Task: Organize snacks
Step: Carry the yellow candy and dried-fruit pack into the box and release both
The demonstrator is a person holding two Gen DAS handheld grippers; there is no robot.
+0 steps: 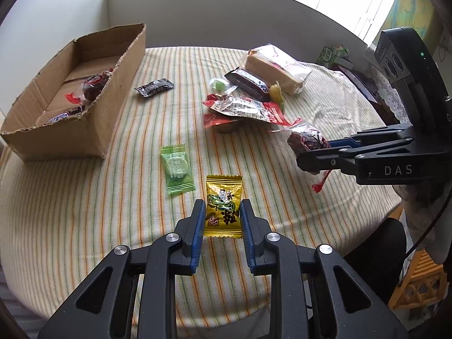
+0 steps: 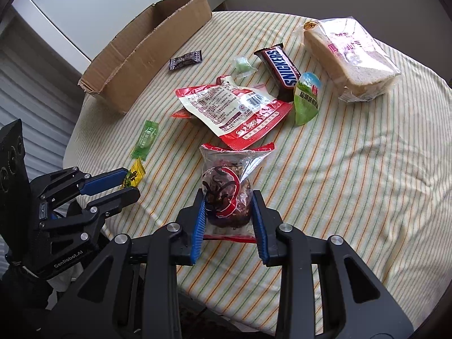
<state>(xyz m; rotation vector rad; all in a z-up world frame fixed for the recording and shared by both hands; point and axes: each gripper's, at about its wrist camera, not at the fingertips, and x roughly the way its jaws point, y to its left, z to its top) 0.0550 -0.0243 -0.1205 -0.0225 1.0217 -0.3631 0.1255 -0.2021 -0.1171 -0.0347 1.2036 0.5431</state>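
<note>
Left wrist view: left hand-held gripper (image 1: 221,217) clenched on yellow candy (image 1: 224,205), on the worktop (image 1: 84,212). Box (image 1: 113,90) at 10 o'clock.

Right wrist view: right hand-held gripper (image 2: 228,214) clamped on wrapped cake (image 2: 227,195). Pick-up step judged; lift and carry to box required next.

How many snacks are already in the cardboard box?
2 show. A dark pastry in clear wrap lies mid-box by the nearer long wall of the cardboard box; a dark bar wrapper sits at the torn near end. The walls may hide others.
</note>
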